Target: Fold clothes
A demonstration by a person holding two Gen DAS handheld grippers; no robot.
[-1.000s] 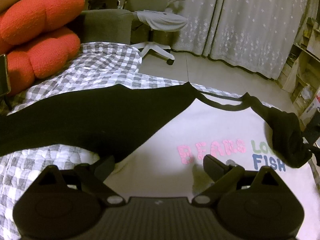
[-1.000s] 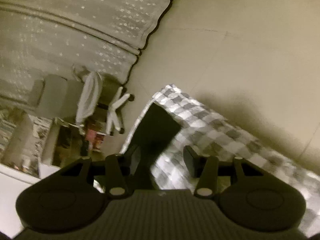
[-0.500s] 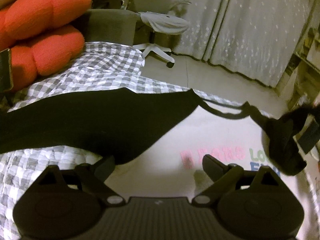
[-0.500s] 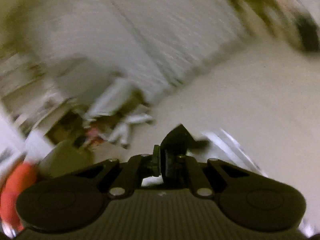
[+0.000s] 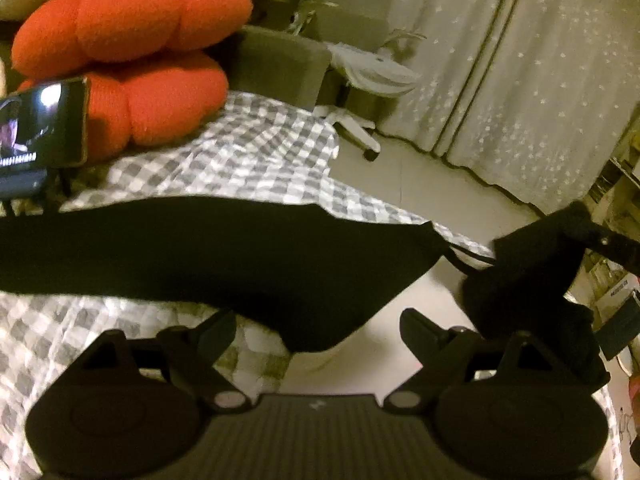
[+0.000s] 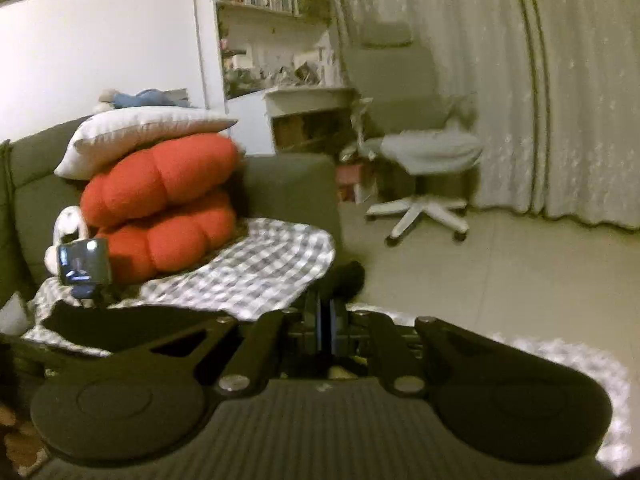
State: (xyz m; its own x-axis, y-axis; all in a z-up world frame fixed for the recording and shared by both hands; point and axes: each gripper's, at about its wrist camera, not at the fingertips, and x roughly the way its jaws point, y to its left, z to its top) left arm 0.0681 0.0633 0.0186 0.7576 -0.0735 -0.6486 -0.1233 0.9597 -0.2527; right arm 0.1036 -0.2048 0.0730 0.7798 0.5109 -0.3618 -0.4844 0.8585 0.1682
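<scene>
Black sleeve (image 5: pixel 532 276) now lifts off the white shirt (image 5: pixel 416 312) on the checked bed (image 5: pixel 248 160), pinched in the just-closed right gripper (image 6: pixel 326 320), so the fold begins while the left gripper (image 5: pixel 316 324) hovers wide, empty.

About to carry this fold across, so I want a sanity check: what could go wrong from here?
1. The right gripper pinches only a small bit of the black garment; it could slip out mid-fold.
2. The left gripper is open and holds nothing, so the garment's near side is unpinned and may drag or bunch.
3. The white T-shirt lies under the black fabric and could be pulled askew.
</scene>
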